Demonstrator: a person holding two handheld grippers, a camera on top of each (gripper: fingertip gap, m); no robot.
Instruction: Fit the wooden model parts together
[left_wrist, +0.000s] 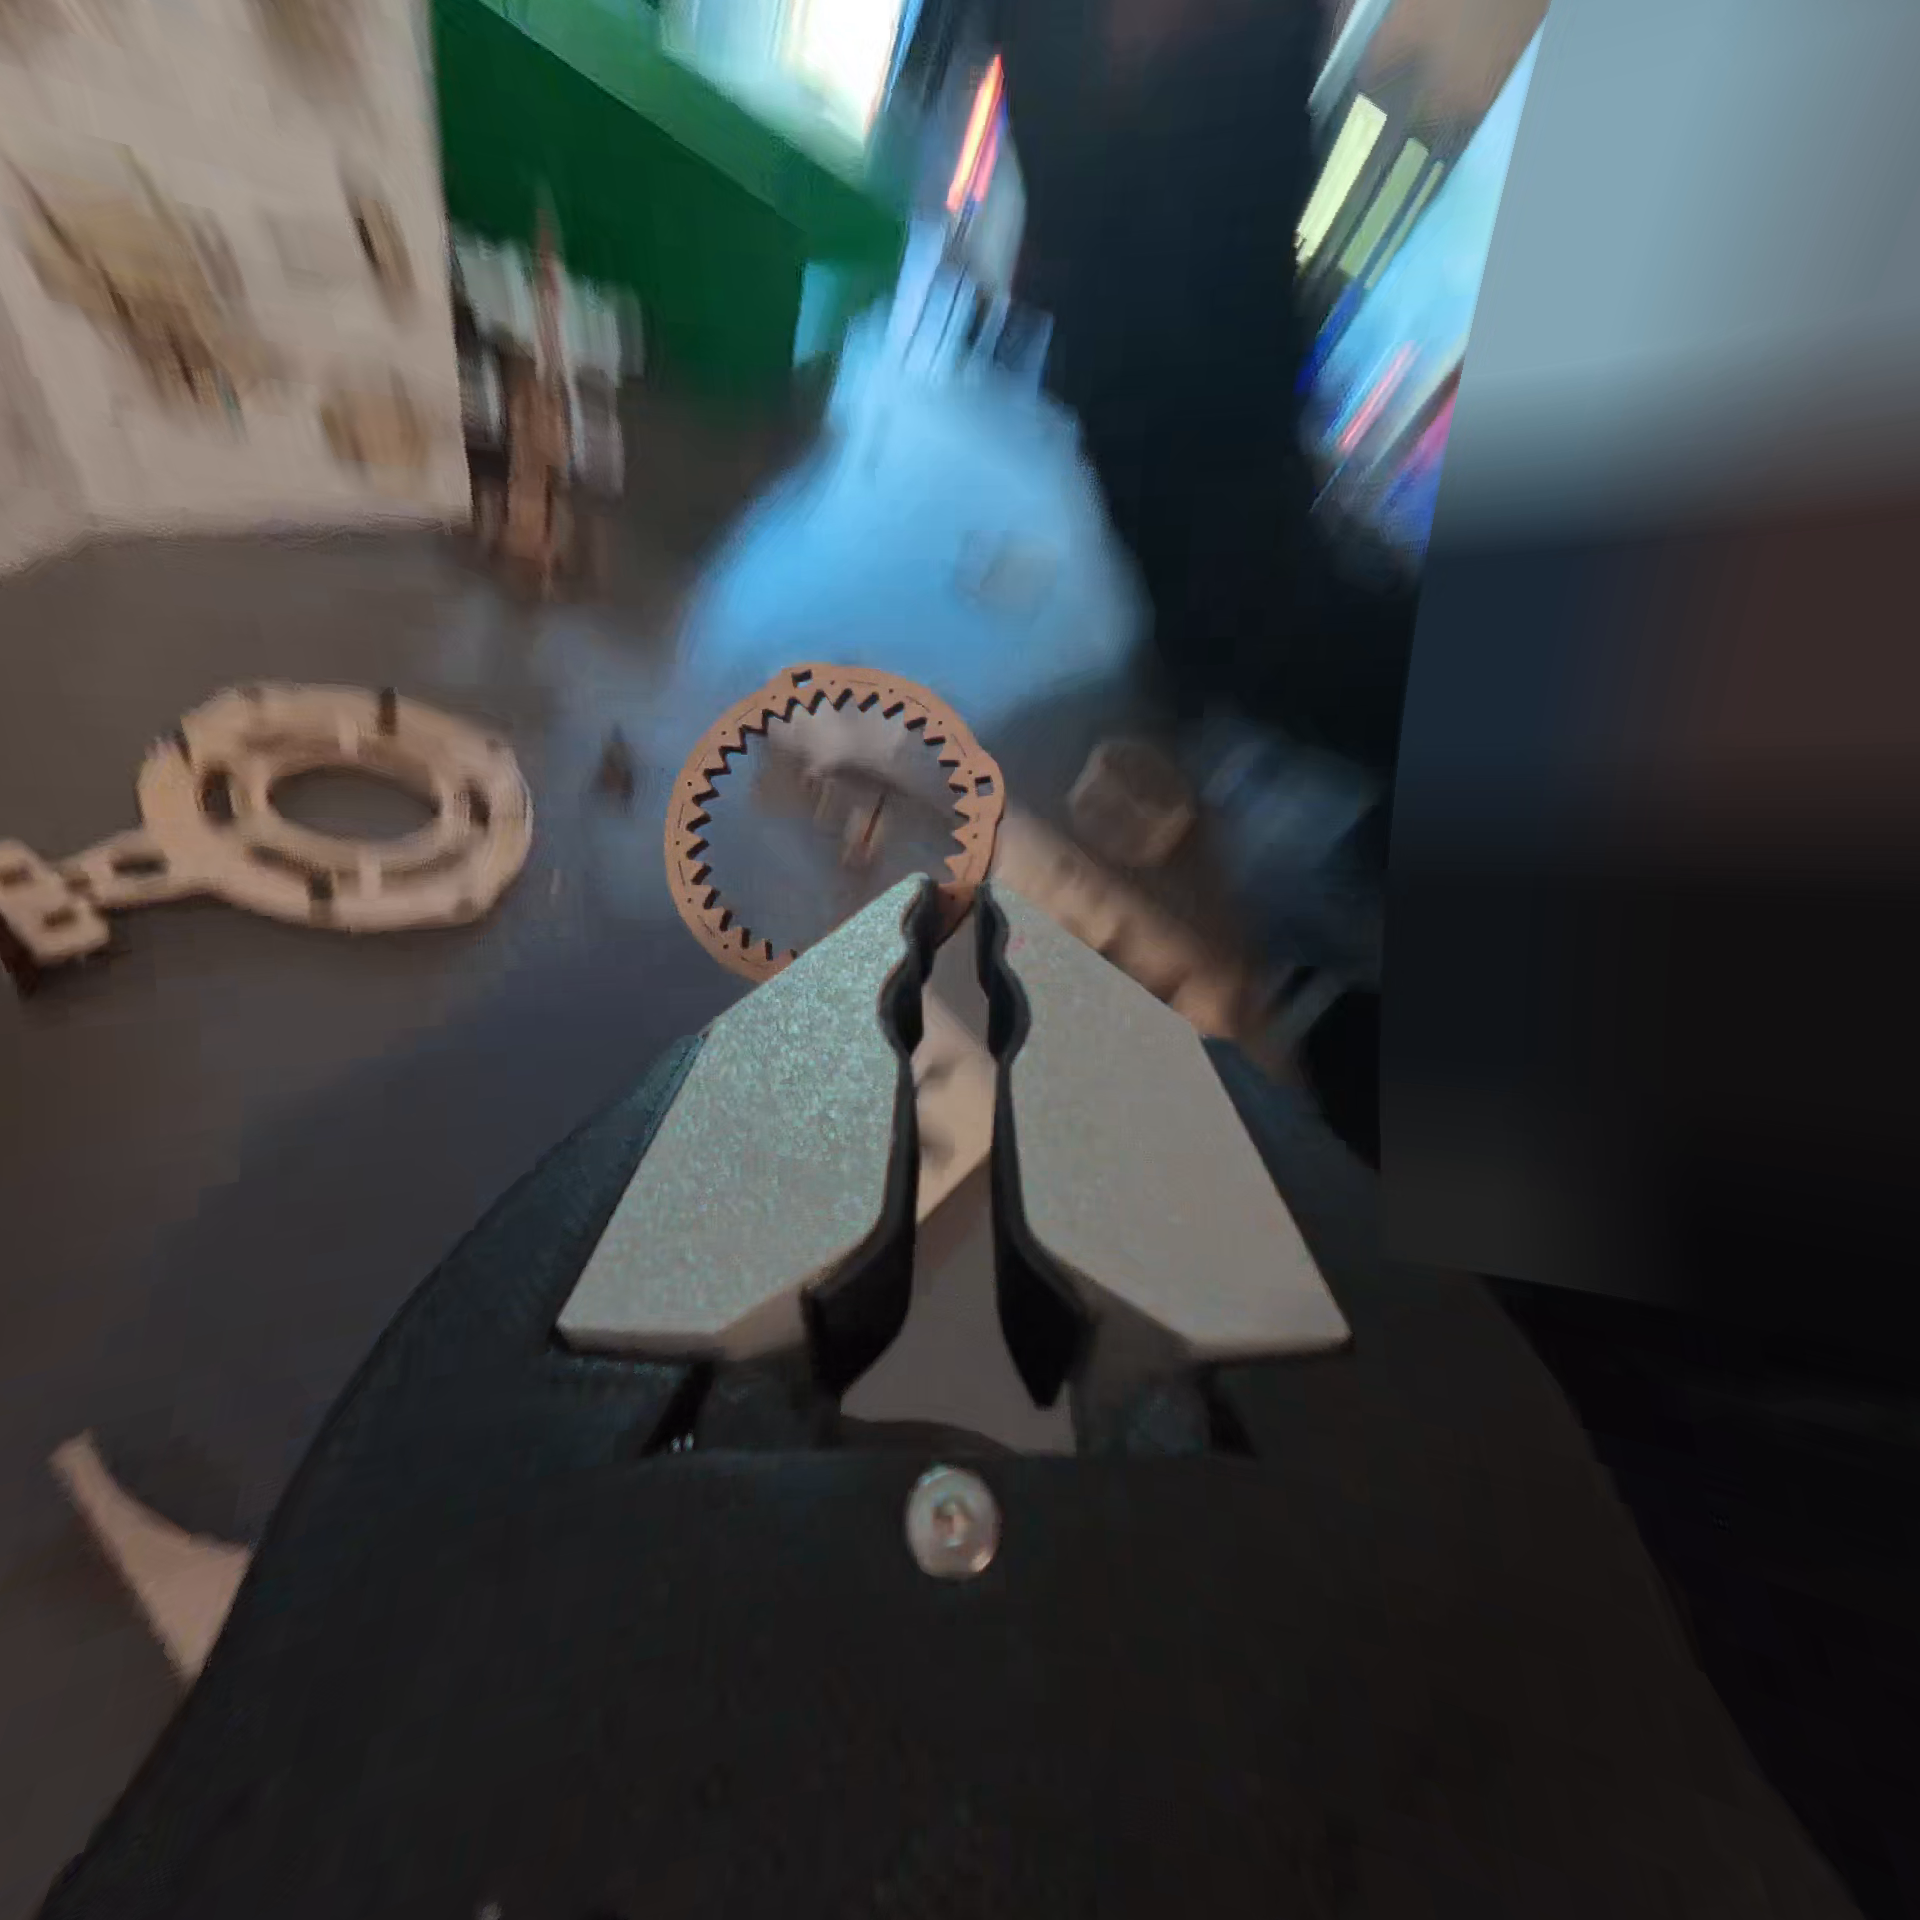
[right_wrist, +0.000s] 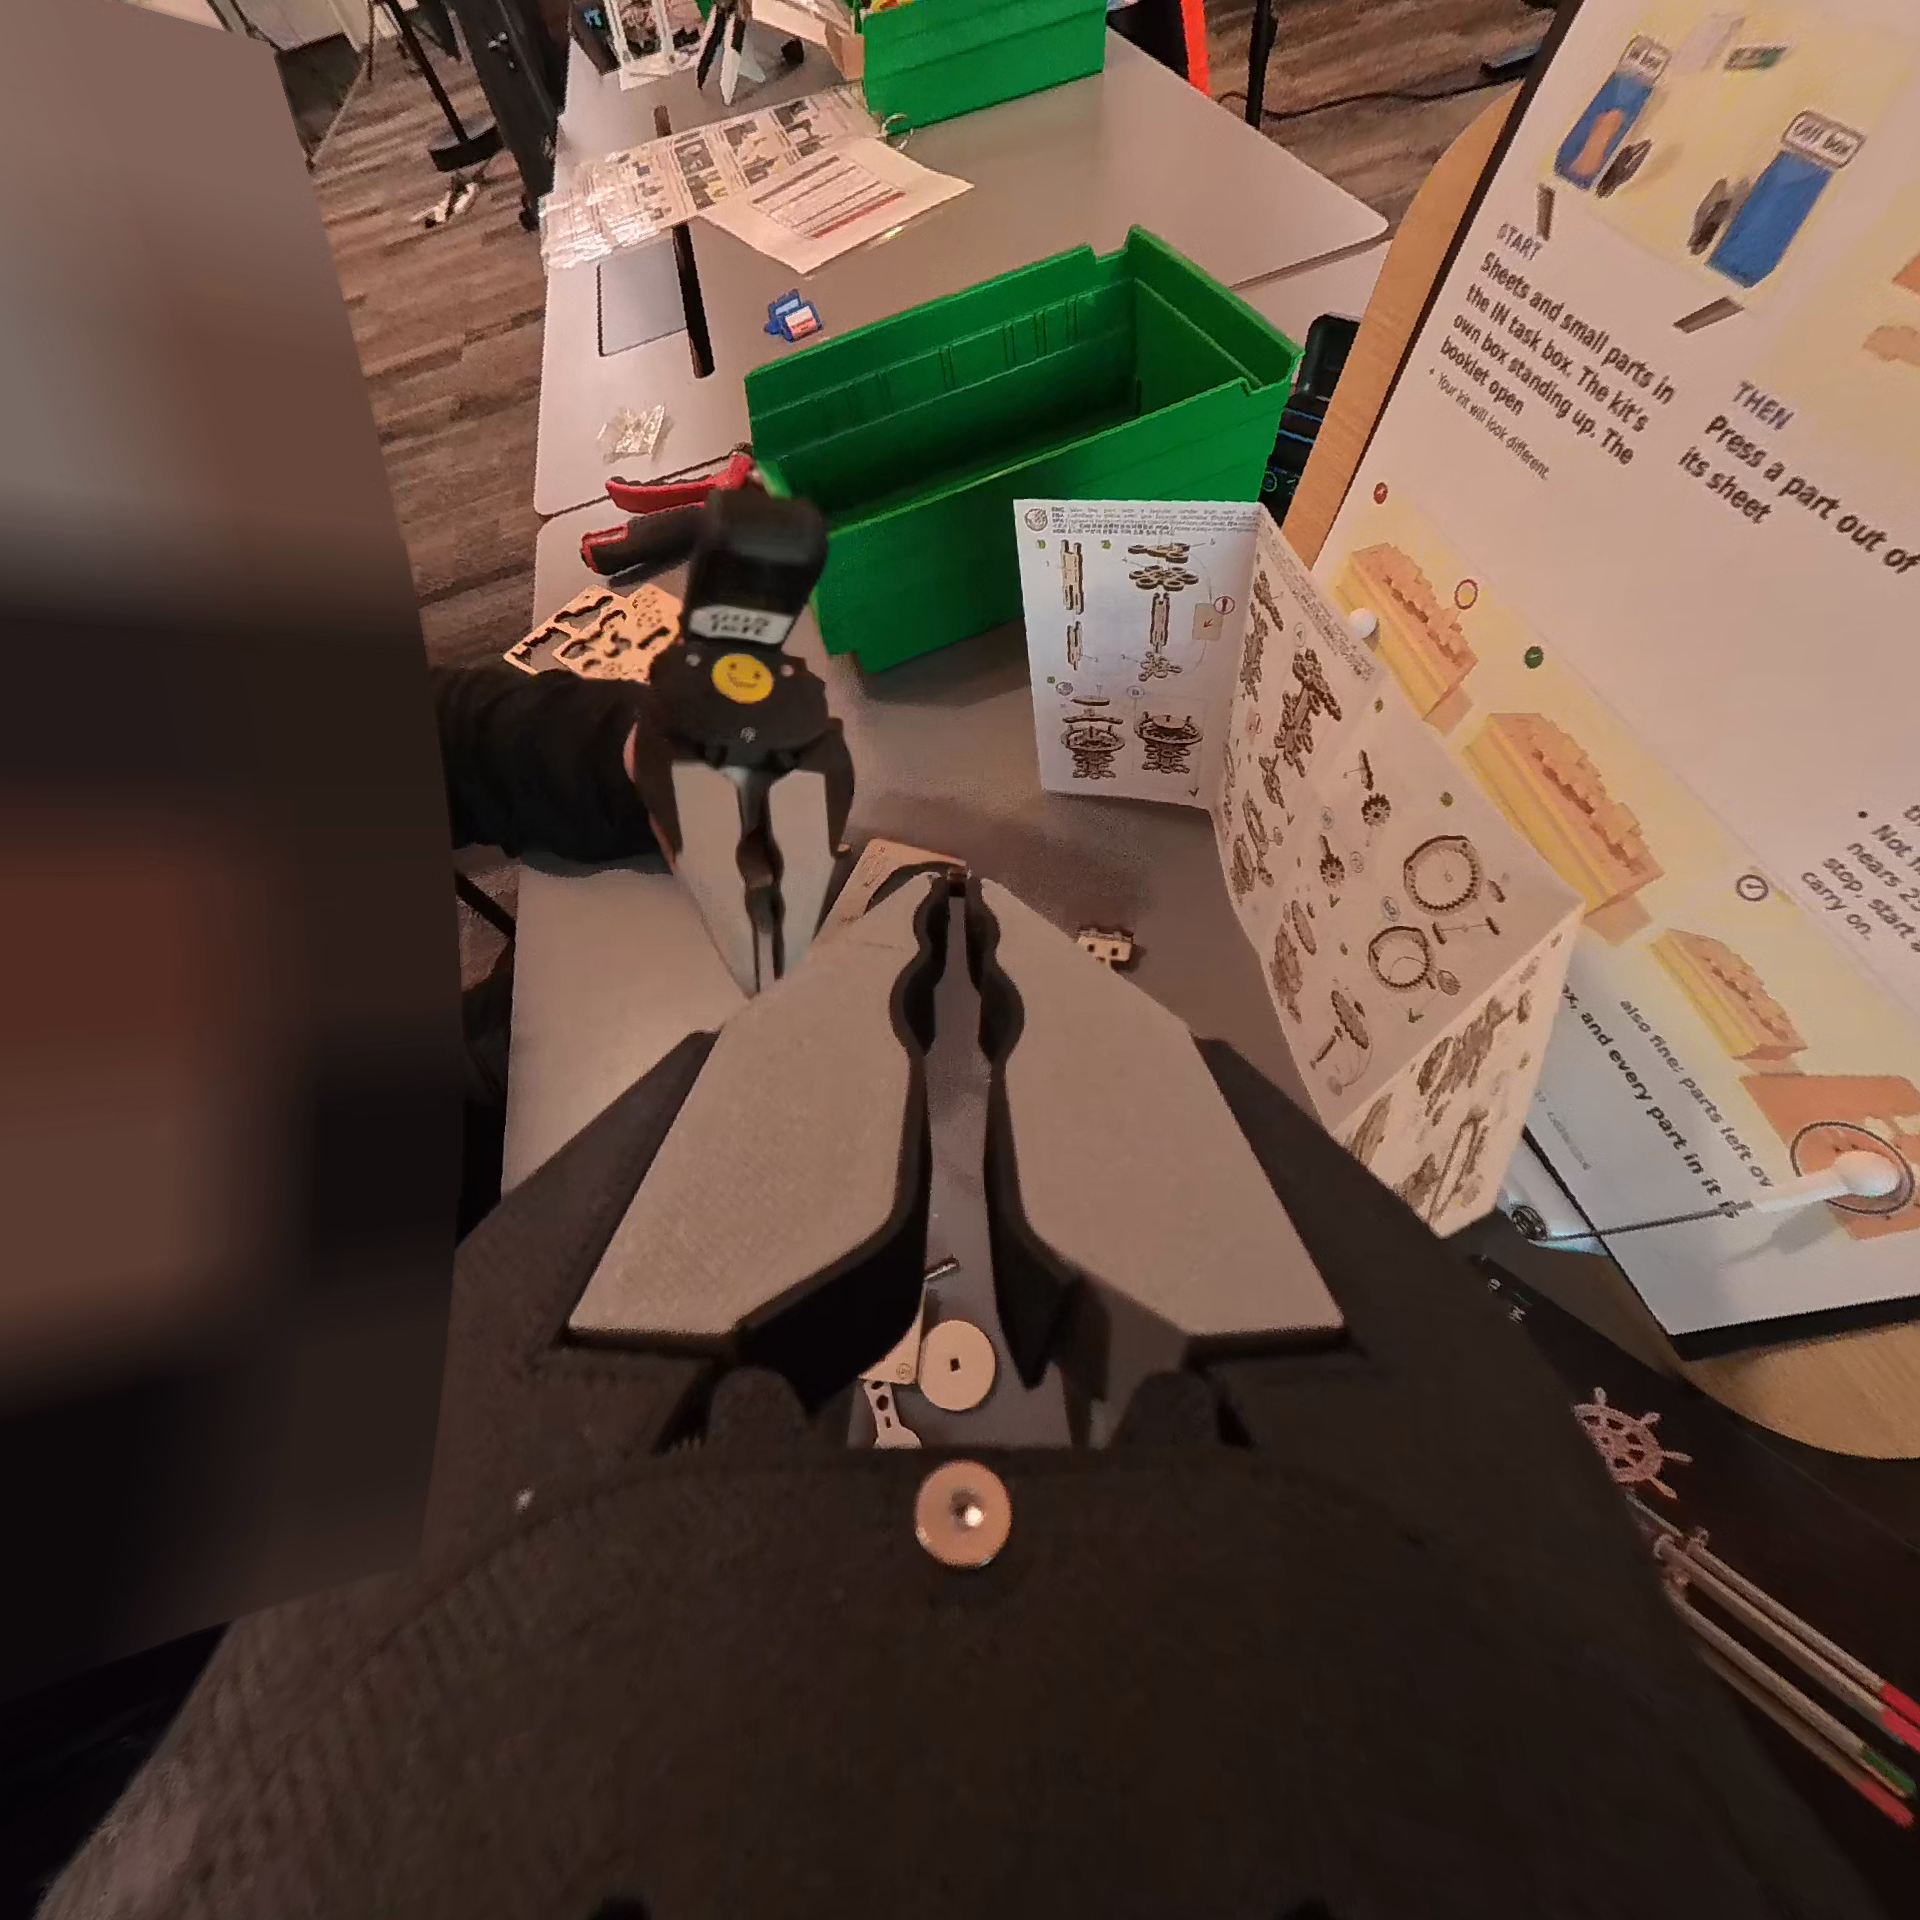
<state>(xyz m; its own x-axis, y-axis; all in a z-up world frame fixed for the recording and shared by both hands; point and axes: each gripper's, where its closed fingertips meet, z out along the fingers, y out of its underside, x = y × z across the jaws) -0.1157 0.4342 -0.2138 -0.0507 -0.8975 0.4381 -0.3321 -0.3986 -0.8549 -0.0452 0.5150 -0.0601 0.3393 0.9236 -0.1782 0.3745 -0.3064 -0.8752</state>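
Observation:
In the left wrist view my left gripper (left_wrist: 951, 896) is shut on the lower rim of a brown wooden ring gear (left_wrist: 717, 800) with inward teeth, held upright above the dark table. A pale wooden ring assembly with a handle (left_wrist: 343, 810) lies to the left. In the right wrist view my right gripper (right_wrist: 958, 891) is closed on the edge of a pale wooden parts sheet (right_wrist: 883, 883). A round disc with a square hole (right_wrist: 954, 1363) shows under the fingers. The left gripper (right_wrist: 764, 935) points down just left of it, held by a gloved hand (right_wrist: 540, 758).
A green bin (right_wrist: 1018, 436) stands behind, an open instruction booklet (right_wrist: 1143, 665) and a poster board (right_wrist: 1662, 623) to the right. A small wooden part (right_wrist: 1107, 945), another cut-out sheet (right_wrist: 592, 634) and red-handled cutters (right_wrist: 644, 520) lie on the table. A loose wooden piece (left_wrist: 135, 1538) lies near left.

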